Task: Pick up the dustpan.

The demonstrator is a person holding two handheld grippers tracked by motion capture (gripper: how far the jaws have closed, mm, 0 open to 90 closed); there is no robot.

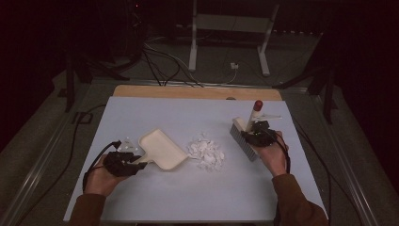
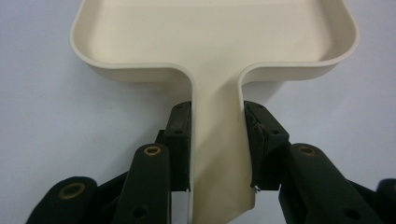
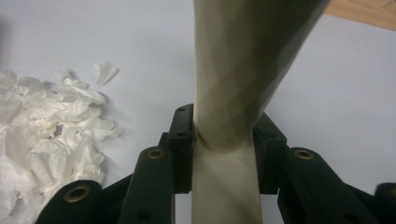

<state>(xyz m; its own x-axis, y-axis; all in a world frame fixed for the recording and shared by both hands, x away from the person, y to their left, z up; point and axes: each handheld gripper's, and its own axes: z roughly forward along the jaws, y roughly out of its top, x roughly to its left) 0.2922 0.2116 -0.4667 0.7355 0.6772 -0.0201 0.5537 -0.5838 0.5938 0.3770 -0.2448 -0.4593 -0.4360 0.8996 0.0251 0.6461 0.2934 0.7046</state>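
Dim room beyond, cables and a metal stand on the floor at the far side; in front of me lies the pale blue table sheet. I have the left gripper at the near left, its jaws clenched on the flat handle of the cream dustpan, one pad pressed against each edge. That pan rests on the sheet with its mouth turned right, towards the heap of torn white paper scraps in the middle, just beside it. On the right I hold the right gripper, jaws clamped around the cream handle of the brush. Its bristles sit on the sheet right of the scraps, a little apart from them, and the red handle tip points away to the far side.
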